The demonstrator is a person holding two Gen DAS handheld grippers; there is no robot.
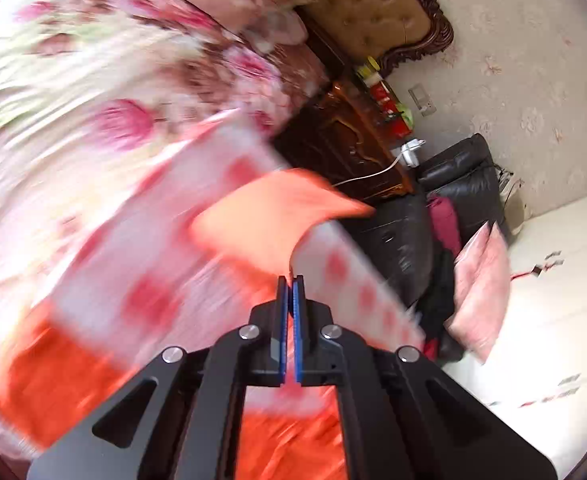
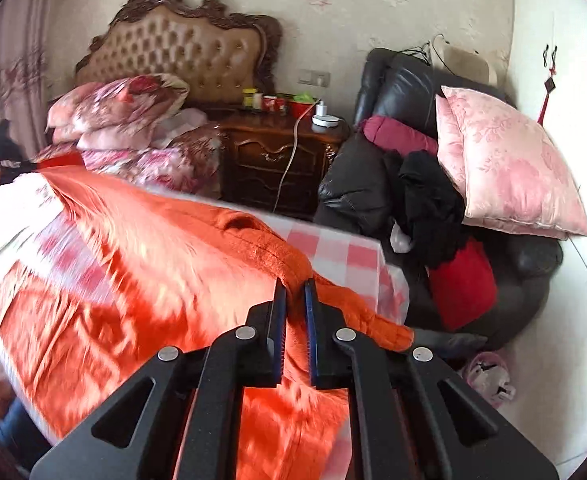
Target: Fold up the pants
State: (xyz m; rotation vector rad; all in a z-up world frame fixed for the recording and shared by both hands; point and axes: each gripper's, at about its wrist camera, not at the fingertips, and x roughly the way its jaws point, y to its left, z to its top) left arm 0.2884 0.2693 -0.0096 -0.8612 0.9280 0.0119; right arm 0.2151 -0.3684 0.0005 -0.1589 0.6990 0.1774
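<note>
The orange pants (image 2: pixel 141 264) lie stretched across a pink-and-white checked cloth (image 2: pixel 341 252) on the bed. My right gripper (image 2: pixel 295 286) is shut on a thick fold of the pants at their near edge. In the left wrist view my left gripper (image 1: pixel 292 280) is shut on a thin edge of the pants (image 1: pixel 269 216), and a flap of them lifts up from its fingertips above the checked cloth (image 1: pixel 165 248). That view is heavily blurred. More orange fabric (image 1: pixel 53 384) lies lower left.
A floral bedspread (image 1: pixel 93 80) and pillows (image 2: pixel 109 112) cover the bed by a tufted headboard (image 2: pixel 189 48). A dark wooden nightstand (image 2: pixel 273 160) with bottles and a white cable stands beside it. A black leather armchair (image 2: pixel 397 92) holds a pink cushion (image 2: pixel 509 168) and clothes.
</note>
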